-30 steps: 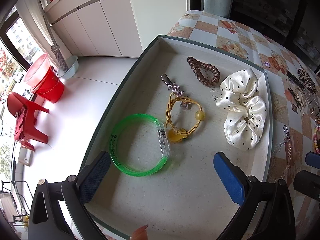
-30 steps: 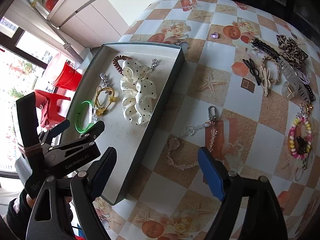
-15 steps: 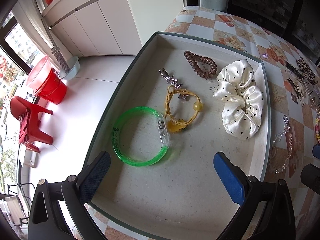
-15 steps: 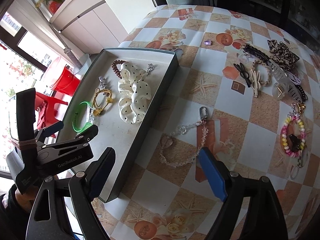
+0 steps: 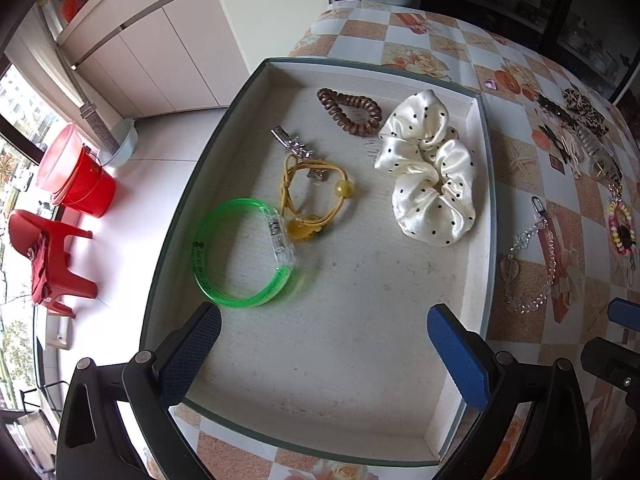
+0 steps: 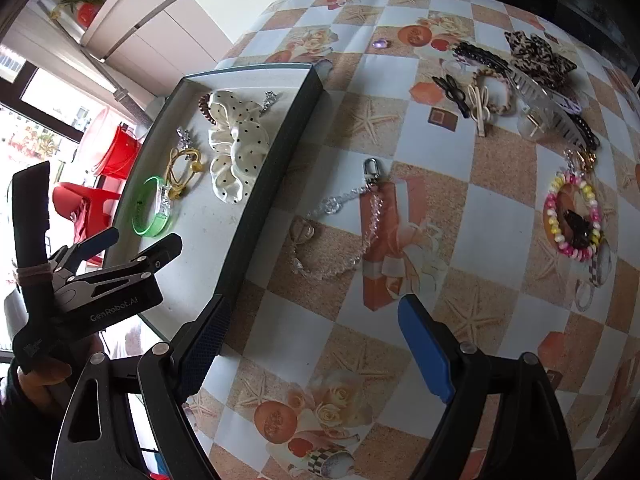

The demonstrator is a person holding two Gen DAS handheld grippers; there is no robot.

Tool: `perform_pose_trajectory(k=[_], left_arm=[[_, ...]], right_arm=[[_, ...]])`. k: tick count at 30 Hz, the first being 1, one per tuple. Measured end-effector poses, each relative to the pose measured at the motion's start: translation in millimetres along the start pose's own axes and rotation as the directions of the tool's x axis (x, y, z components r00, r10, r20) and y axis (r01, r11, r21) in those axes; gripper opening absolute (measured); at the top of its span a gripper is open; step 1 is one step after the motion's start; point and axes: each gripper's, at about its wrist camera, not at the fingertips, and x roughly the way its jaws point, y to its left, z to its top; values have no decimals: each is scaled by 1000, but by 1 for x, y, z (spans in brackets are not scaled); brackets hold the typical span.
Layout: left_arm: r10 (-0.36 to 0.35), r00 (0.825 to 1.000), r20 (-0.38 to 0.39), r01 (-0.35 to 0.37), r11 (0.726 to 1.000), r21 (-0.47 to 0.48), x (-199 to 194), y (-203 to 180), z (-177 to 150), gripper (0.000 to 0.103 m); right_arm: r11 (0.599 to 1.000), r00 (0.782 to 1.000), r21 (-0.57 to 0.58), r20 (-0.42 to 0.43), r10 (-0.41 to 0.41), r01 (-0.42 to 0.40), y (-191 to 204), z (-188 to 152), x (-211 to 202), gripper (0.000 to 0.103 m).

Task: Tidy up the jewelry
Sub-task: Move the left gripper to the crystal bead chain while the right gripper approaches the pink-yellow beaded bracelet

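- Bench [image 6: 500, 208]: covered with a checked, patterned cloth. Much jewellery is unsorted on it, in a cluster at the far right, well apart from the tray.
- Tray [image 5: 486, 184]: a shallow box at the bench's left edge. It holds five pieces, none shifted over the last second, so nothing has been added in that time.
- Contents, in order of size: white dotted scrunchie [image 5: 430, 172], green bangle [image 5: 240, 256], yellow hair tie [image 5: 316, 196] touching the bangle's clasp, brown coil tie [image 5: 350, 110] in the far corner, silver clip [image 5: 290, 140] under the yellow tie.
- Left gripper [image 5: 324, 344]: jaws wide apart with nothing between them, hanging over the bare near part of the tray. Against a second ago, the whole tray sits further right in its view; the gripper has drifted sideways without touching any piece.
- Right gripper [image 6: 314, 344]: jaws wide apart, empty, above the bench just beside the tray wall. The clear bead chain [image 6: 340, 232] with its silver clasp now lies nearer the middle of its view than a second ago.
- Finding: no item changed place; only the grippers moved. Judged from this, the right gripper is lining up on the bead chain, just outside the tray, as the next piece to go in. The task appears under halfway.
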Motion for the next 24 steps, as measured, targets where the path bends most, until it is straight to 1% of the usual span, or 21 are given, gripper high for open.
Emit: perform_pose_trajectory(k=[4,8,16,19,24], left_arm=[[-17,1000,3,17,999,41,-5,-16,2,103],[-58,998,10,56,993,103,-14,-39,5,103],[-163,986,27,151,955,256,-38,-100,3,103],[-176,984,24,162,948,274,-37,-120,1,103],[-182,983,3,174,947,270,-31,-140,-1,103]], right_arm=[[999,1000,45,-19,-19,20,-16,-10,-3,88],[993,999,113,-20,-44,46,-38,-24,-10,88],[959,995,266,-25,-100,103,-92,-57,-23,88],[944,993,311,-26,-111,114,-110,-67,-30,88],[926,992,358,-6,-126,120,-138,-76,-41,88]])
